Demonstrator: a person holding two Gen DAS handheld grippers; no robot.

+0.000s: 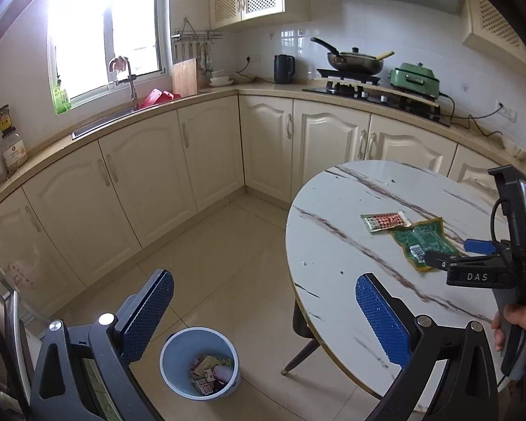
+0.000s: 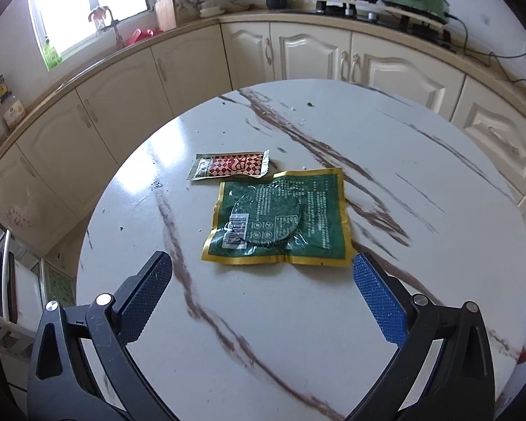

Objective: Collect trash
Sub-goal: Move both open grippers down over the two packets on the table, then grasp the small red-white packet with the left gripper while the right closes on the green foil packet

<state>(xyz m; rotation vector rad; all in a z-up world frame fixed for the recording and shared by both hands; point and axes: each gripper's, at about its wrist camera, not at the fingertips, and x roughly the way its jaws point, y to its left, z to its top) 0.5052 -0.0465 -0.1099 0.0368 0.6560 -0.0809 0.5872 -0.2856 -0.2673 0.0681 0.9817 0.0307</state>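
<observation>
Two flat wrappers lie on the round marble table [image 2: 333, 315]: a green packet with a yellow border [image 2: 280, 217] and a small red-and-white checkered sachet [image 2: 229, 168] just behind it. Both also show in the left wrist view, the green packet [image 1: 422, 240] and the sachet [image 1: 385, 221]. My right gripper [image 2: 263, 270] is open and empty, hovering just in front of the green packet; it appears in the left wrist view [image 1: 449, 256] at the right. My left gripper [image 1: 264, 287] is open and empty, held beside the table above a blue bin [image 1: 200, 365] that holds several wrappers.
The table [image 1: 333, 245] has dark legs and stands on a tiled floor. Cream cabinets [image 1: 210, 154] run along the walls with a sink, kettle, stove and pan on the counter. A chair [image 1: 14, 315] stands at the left edge.
</observation>
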